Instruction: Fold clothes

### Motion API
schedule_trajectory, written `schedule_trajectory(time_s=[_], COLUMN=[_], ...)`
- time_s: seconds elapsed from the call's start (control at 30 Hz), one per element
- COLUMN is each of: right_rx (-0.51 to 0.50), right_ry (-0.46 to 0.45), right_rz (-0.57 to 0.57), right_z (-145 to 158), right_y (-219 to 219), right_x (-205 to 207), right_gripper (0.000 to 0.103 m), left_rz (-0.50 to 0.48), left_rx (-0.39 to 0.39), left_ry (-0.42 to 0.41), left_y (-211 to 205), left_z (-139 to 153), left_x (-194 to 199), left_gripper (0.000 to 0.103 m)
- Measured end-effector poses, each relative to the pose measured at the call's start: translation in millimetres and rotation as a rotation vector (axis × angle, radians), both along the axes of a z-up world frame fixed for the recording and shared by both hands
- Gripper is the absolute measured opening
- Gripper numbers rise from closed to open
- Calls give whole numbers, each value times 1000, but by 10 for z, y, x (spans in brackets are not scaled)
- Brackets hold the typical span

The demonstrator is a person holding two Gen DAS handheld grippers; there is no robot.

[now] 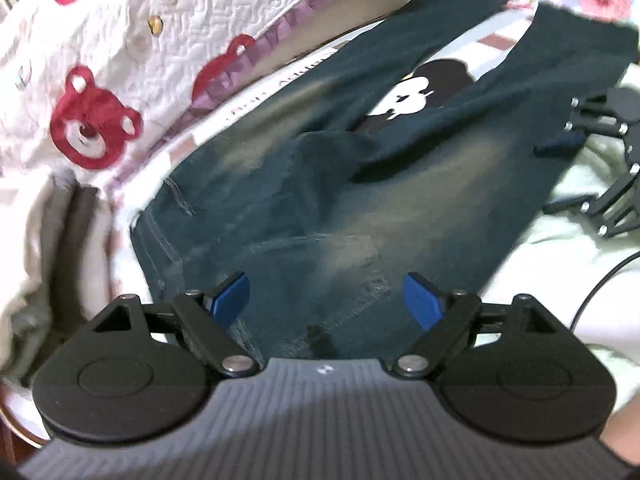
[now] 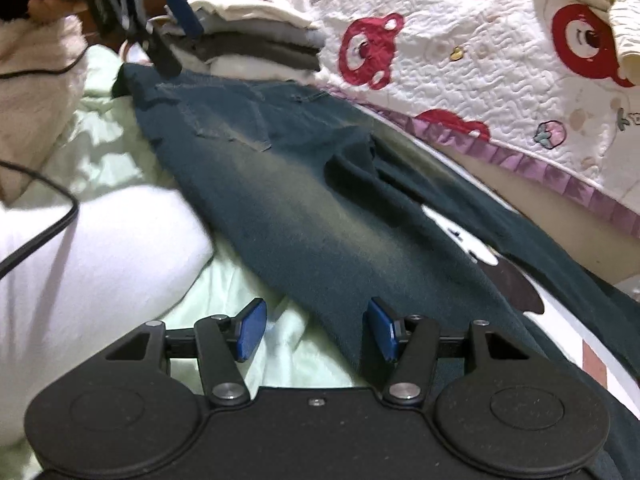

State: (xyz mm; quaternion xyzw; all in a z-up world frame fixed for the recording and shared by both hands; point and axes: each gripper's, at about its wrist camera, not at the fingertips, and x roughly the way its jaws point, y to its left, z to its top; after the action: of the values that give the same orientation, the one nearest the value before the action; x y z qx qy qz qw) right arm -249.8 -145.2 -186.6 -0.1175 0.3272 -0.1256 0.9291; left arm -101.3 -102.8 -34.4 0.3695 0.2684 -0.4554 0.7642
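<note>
A pair of dark blue faded jeans [image 1: 320, 184] lies spread on the bed, legs running away from the left wrist view. It also shows in the right wrist view [image 2: 304, 200]. My left gripper [image 1: 326, 300] is open and empty, just above the waist end. My right gripper [image 2: 316, 330] is open and empty at the edge of one leg near its hem. The right gripper also shows in the left wrist view [image 1: 560, 142], beside the far leg. The left gripper shows in the right wrist view [image 2: 176, 36] at the waist.
A white quilt with red bears [image 1: 100, 60] lies bunched along one side of the jeans. A stack of folded clothes [image 2: 256, 40] sits beyond the waist. A cartoon-print sheet [image 1: 424, 88] shows between the legs. Pale green bedding [image 2: 120, 152] and a black cable [image 2: 48, 224] lie near the right gripper.
</note>
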Motion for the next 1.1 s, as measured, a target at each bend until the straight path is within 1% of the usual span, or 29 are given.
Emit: schedule_trajectory(time_s=[0.07,0.1,0.17,0.23,0.33,0.4,0.47,0.5,0.57,0.63,0.67,0.73,0.77,0.8,0.83,0.87,0.93,1.07,1.1], right_rx=[-27,-52,-127,-172,-106,-56,-28,-14,-8,-20,-21,-7,-9,-15,-37,-72,-163,-241,-252], right_ry=[-24,-37,-86,-143,-201,-234,-263,-277,-289,-289,-290,-299,-299,-297,-287,-265,-203,-87,-61], right_rz=[-33,-43,-38,-58,-98,-125,-144,-153,-160,-162,-162,-163,-161,-159,-154,-147,-130,-158,-199], right_z=[22,45,142,260,443,557,632,666,677,661,654,649,647,644,633,609,510,263,221], right_y=[-22,-34,-39,-69,-285,-437,-500,-525,-518,-487,-473,-447,-439,-430,-412,-379,-311,-313,-371], right_x=[68,97,141,198,272,315,327,332,328,323,315,277,266,256,256,262,270,160,103], right_gripper=[54,36,7,7,7,7,7,7,7,7,7,7,7,7,7,7,7,12,12], left_rz=[-9,-10,-26,-46,-81,-90,-93,-94,-100,-81,-59,-24,0,23,47,70,117,211,230], left_rx=[-12,-14,-2,13,10,27,61,80,110,121,121,119,94,70,45,21,-28,-127,-145], left_ry=[30,40,36,30,53,36,8,-14,-98,-216,-263,-285,-281,-278,-274,-271,-264,-249,-249], left_y=[-1,-6,-2,17,43,10,-49,-85,-162,-233,-270,-310,-303,-296,-289,-282,-269,-241,-238], left_z=[29,34,10,-5,-6,-44,-106,-141,-204,-252,-273,-279,-216,-152,-88,-24,104,360,406], left_x=[7,15,22,2,-23,-43,-70,-83,-108,-99,-68,13,37,60,83,106,153,246,268], left_gripper=[84,84,84,84,85,86,86,86,87,87,89,89,85,77,38,7,7,7,7])
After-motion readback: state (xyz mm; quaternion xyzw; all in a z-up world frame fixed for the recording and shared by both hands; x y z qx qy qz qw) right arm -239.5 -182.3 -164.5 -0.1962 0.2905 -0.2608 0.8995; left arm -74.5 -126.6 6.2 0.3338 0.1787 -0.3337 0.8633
